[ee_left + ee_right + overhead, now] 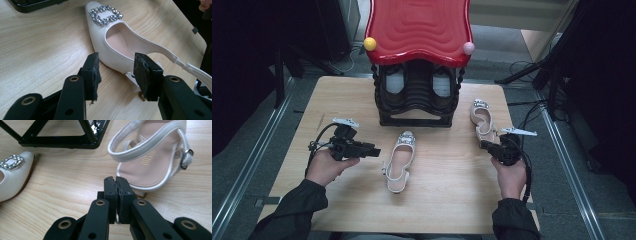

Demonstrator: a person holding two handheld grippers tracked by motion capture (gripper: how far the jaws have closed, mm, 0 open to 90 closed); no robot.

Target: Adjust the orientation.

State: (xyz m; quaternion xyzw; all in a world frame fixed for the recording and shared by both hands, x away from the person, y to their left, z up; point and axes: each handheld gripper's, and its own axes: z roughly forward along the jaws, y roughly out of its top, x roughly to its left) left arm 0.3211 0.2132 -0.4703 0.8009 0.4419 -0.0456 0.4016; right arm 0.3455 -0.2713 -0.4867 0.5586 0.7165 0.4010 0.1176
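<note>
Your left gripper (116,72) gapes wide beside the center shoe (400,161), while your right gripper (116,182), lower right, is pinched closed on nothing.

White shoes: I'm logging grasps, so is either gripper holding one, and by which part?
Nothing is held. The left gripper stands open beside the middle shoe; the right gripper is shut, empty.

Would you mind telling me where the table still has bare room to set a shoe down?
The near edge of the table, between the two forearms and below the middle shoe, is bare. So is the far left corner beside the black rack. It is crowded between the rack's right side and the right shoe.
</note>
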